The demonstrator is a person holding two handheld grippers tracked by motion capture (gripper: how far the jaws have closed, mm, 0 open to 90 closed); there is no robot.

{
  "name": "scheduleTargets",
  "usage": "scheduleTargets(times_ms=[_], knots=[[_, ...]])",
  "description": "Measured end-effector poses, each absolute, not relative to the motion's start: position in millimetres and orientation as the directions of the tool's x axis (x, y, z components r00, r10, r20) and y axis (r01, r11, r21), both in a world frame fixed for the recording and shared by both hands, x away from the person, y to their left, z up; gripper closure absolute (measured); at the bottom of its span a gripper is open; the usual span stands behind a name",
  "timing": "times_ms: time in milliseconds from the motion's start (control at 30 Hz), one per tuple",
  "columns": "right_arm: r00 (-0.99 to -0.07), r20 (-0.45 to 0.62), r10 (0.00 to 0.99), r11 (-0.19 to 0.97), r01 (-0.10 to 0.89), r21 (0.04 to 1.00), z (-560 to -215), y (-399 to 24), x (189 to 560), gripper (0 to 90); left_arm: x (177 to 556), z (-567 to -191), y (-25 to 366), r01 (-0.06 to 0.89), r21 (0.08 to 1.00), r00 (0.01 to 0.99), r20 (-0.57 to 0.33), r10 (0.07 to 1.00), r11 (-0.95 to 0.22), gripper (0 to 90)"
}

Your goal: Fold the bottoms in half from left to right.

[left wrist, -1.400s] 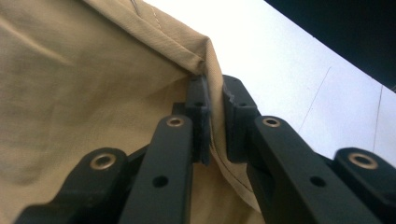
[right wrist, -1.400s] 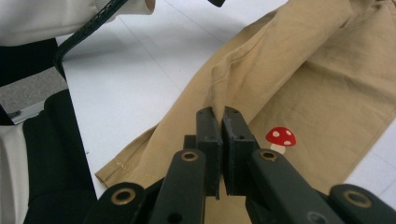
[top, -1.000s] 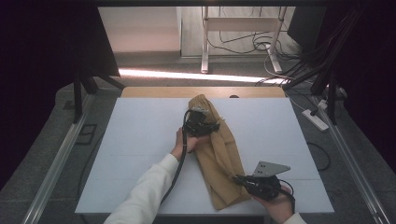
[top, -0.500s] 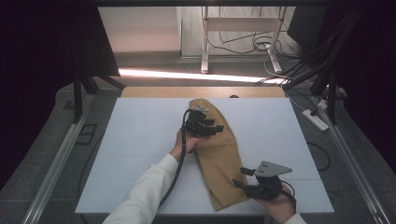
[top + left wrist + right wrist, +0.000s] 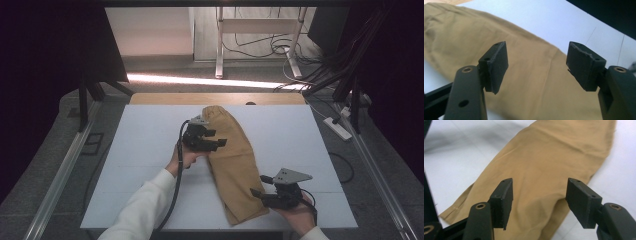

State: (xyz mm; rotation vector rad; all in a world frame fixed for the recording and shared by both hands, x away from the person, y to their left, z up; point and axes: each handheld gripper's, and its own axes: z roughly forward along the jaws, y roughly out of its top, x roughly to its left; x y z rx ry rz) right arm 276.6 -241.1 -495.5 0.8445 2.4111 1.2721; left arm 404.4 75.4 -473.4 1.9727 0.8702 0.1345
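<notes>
A tan folded garment (image 5: 234, 162) lies lengthwise on the white table (image 5: 140, 150), running from the far middle toward the near edge. My left gripper (image 5: 216, 143) hovers at the cloth's left side near its far half; its jaws have just been opening and stand open with nothing between them. The same tan garment (image 5: 534, 82) spreads under my left gripper (image 5: 537, 65). My right gripper (image 5: 257, 192) sits by the near right edge of the cloth, its jaws also just opened and empty. Below my right gripper (image 5: 539, 200) the tan garment (image 5: 549, 162) lies loose.
A wooden strip (image 5: 165, 98) borders the table's far edge. Metal rails (image 5: 65, 170) run along both sides. Behind the table stand a white frame (image 5: 220, 45) and a tangle of cables (image 5: 280, 47); a power strip (image 5: 339, 128) lies on the floor at right.
Both grippers were shut on the cloth a second ago and have let go. The left one has drawn back to the left and risen slightly; the garment now lies flatter.
</notes>
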Motion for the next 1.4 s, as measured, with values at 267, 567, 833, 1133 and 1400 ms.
scheduleTargets(times_ms=[267,567,833,1133,1400], knots=[[-0.776,0.032,0.63,0.421,0.376,0.826,-490.3,-248.9,284.5,38.5,387.9,-474.9,95.9,0.522,0.795,0.73,-0.228,0.644,-0.31,31.8],[-0.778,0.025,0.628,0.418,0.364,0.833,-484.1,-246.6,289.2,38.1,368.9,-475.3,118.2,0.52,0.8,0.718,-0.22,0.661,-0.299,31.6],[-0.815,0.03,0.579,0.458,0.356,0.815,-484.4,-228.9,295.5,37.7,356.3,-477.4,128.9,0.51,0.799,0.717,-0.192,0.67,-0.317,30.7],[-0.851,0.036,0.524,0.516,0.35,0.782,-489.9,-202.5,297.5,37.5,352.5,-480.3,140.3,0.518,0.796,0.708,-0.193,0.68,-0.313,29.5],[-0.866,0.014,0.5,0.555,0.333,0.763,-489.9,-182.2,296.8,37.2,349.4,-480.1,145.2,0.513,0.795,0.706,-0.178,0.686,-0.322,28.9]])
